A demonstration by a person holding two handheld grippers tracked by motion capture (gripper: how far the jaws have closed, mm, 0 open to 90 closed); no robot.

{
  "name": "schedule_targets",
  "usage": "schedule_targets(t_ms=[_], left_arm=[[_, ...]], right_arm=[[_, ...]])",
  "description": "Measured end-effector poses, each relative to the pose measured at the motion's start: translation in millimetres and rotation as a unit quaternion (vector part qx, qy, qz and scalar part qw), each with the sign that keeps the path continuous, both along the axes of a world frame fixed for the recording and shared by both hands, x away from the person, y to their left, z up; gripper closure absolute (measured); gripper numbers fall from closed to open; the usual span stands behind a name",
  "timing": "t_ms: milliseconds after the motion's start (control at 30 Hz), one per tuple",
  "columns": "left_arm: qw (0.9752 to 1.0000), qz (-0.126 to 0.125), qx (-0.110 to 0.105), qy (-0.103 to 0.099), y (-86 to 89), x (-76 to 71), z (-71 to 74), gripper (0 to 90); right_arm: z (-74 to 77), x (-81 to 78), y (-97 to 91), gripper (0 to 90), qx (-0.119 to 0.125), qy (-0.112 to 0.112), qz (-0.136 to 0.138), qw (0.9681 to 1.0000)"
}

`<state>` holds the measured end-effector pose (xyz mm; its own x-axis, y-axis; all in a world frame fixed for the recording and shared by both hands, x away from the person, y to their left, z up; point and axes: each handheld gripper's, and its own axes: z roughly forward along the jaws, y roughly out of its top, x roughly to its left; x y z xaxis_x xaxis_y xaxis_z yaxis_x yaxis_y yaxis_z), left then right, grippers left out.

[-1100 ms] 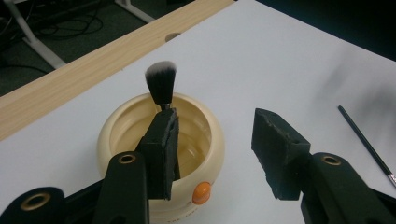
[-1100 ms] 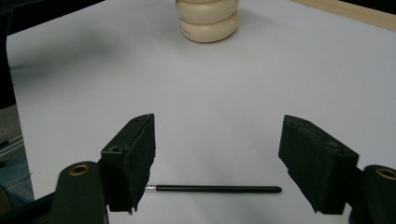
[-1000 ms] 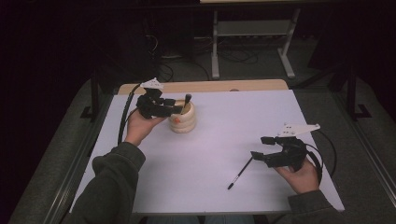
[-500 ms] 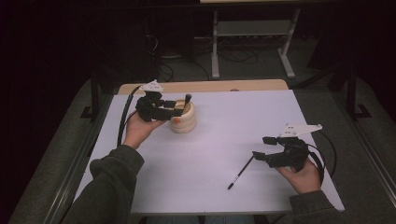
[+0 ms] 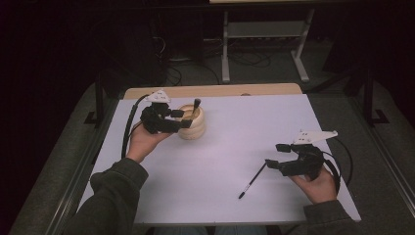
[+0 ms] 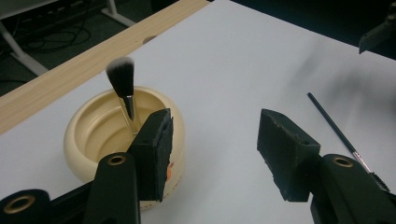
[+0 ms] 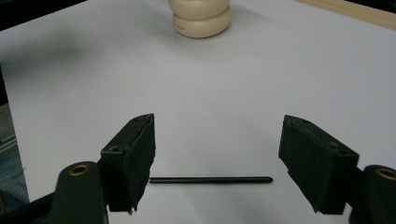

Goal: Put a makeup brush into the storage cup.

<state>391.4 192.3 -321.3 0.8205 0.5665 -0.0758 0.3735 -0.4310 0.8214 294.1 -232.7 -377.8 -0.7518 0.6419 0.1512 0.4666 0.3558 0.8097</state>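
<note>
A cream ribbed cup (image 5: 193,128) stands on the white sheet at the back left, with a fluffy-tipped makeup brush (image 5: 196,105) upright in it. My left gripper (image 5: 185,119) sits right against the cup's left side. Its jaws are open, have just been opening, and hold nothing. In the left gripper view the cup (image 6: 88,135) and brush (image 6: 121,77) lie behind the left jaw of my left gripper (image 6: 215,130). A thin black brush (image 5: 252,181) lies flat at the front right. My right gripper (image 5: 275,155) hovers open just right of it. The thin brush (image 7: 210,179) lies crosswise before the right gripper (image 7: 217,126).
The white sheet (image 5: 244,122) covers most of the table, and a bare wooden strip (image 5: 220,90) shows at the far edge. A metal stand (image 5: 264,44) and cables sit on the dark floor beyond. Black rails (image 5: 98,147) run along the table's sides.
The left gripper's jaws stand a little wider apart beside the cup. The right gripper and the thin brush have stayed where they were.
</note>
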Motion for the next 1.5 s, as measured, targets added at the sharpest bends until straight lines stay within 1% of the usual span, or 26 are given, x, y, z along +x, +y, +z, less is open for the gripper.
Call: schedule_targets(t_ms=[67, 100, 167, 200, 267, 333, 467, 500, 567, 600, 633, 733, 867, 900, 933, 967, 1100, 1133, 1167, 1267, 1367, 1400, 1433, 1500], left_arm=[[1.0000, -0.001, -0.001, 0.000, -0.4, -2.6, -1.2, 44.5], [1.0000, -0.005, 0.007, -0.002, 0.1, -3.2, -1.2, 44.1], [1.0000, -0.004, 0.003, 0.000, -0.6, -5.9, -2.1, 44.0], [1.0000, -0.007, 0.005, -0.002, -0.2, -6.6, -2.0, 44.0], [1.0000, -0.007, 0.000, 0.001, -1.5, -8.7, -2.9, 43.7], [0.9999, -0.011, 0.003, -0.002, -2.5, -9.7, -3.9, 42.6], [0.9999, -0.012, -0.001, 0.002, -5.9, -13.0, -7.6, 42.5], [0.9999, -0.016, 0.002, 0.001, -6.6, -13.6, -8.5, 42.5], [0.9998, -0.019, -0.002, 0.006, -8.4, -16.0, -10.8, 42.2], [0.9998, -0.019, -0.002, 0.006, -8.4, -16.0, -10.8, 42.1], [0.9998, -0.021, 0.002, 0.006, -11.0, -19.4, -13.2, 42.0], [0.9997, -0.023, 0.000, 0.008, -13.3, -22.5, -15.3, 41.9], [0.9995, -0.030, 0.004, 0.009, -17.9, -27.4, -17.4, 41.9], [0.9995, -0.031, 0.000, 0.012, -19.6, -29.1, -18.0, 41.8], [0.9995, -0.032, 0.000, 0.010, -21.2, -30.3, -18.9, 41.8], [0.9994, -0.031, -0.001, 0.012, -22.9, -32.2, -19.5, 41.6], [0.9990, -0.042, 0.000, 0.014, -30.4, -37.0, -22.2, 41.6], [0.9989, -0.044, -0.005, 0.016, -32.7, -38.5, -23.3, 41.5], [0.9989, -0.044, -0.005, 0.016, -32.7, -38.5, -23.3, 41.1], [0.9986, -0.050, -0.002, 0.018, -42.3, -43.9, -26.8, 39.0], [0.9983, -0.053, -0.011, 0.019, -49.4, -48.2, -29.3, 38.4], [0.9983, -0.053, -0.011, 0.019, -49.4, -48.2, -29.3, 38.4], [0.9979, -0.060, -0.012, 0.023, -55.4, -51.2, -31.6, 38.9], [0.9975, -0.065, -0.012, 0.025, -60.1, -53.0, -34.0, 39.0]], right_arm=[[0.1, 0.0, 0.2, 26.0, 0.002, 0.001, -0.001, 1.0000], [-0.2, 0.3, -0.1, 26.0, -0.001, 0.000, 0.000, 1.0000], [-0.5, 0.3, -0.5, 26.0, -0.002, -0.001, -0.001, 1.0000], [-0.5, 0.3, -0.5, 26.0, -0.002, -0.001, -0.001, 1.0000], [-0.6, 0.4, -1.3, 26.0, -0.002, 0.000, -0.002, 1.0000], [-0.6, 0.3, -2.0, 26.0, -0.001, 0.002, -0.004, 1.0000], [-0.9, -0.5, -3.3, 26.0, -0.003, 0.002, -0.006, 1.0000], [-0.9, -0.5, -3.3, 26.0, -0.003, 0.002, -0.006, 1.0000], [-1.2, -0.4, -3.7, 26.0, -0.005, 0.001, -0.006, 1.0000], [-1.2, -0.4, -3.7, 26.0, -0.005, 0.001, -0.006, 1.0000], [-2.1, -0.6, -4.1, 26.0, -0.008, 0.001, -0.005, 1.0000], [-2.6, -1.5, -4.0, 26.0, -0.013, -0.001, -0.005, 0.9999], [-3.3, -2.2, -3.5, 26.1, -0.015, 0.001, -0.005, 0.9999], [-3.3, -2.3, -3.3, 26.1, -0.016, -0.001, -0.004, 0.9999], [-3.4, -2.5, -3.0, 26.1, -0.016, -0.001, -0.004, 0.9999], [-3.5, -2.7, -2.2, 26.2, -0.016, -0.001, -0.005, 0.9999], [-4.2, -2.2, -2.0, 26.1, -0.018, 0.001, -0.003, 0.9998], [-4.5, -1.9, -1.9, 26.1, -0.017, 0.001, -0.003, 0.9998], [-4.5, -1.9, -1.9, 26.1, -0.017, 0.001, -0.003, 0.9998], [-4.9, -1.3, -1.4, 26.2, -0.018, 0.001, -0.003, 0.9998], [-5.4, -0.3, -1.0, 26.2, -0.021, 0.005, -0.003, 0.9998], [-5.6, 0.0, -0.9, 26.2, -0.021, 0.005, -0.004, 0.9997], [-5.7, 0.3, -0.8, 26.2, -0.020, 0.005, -0.005, 0.9998], [-5.8, 0.7, -0.9, 26.2, -0.020, 0.005, -0.006, 0.9998]])
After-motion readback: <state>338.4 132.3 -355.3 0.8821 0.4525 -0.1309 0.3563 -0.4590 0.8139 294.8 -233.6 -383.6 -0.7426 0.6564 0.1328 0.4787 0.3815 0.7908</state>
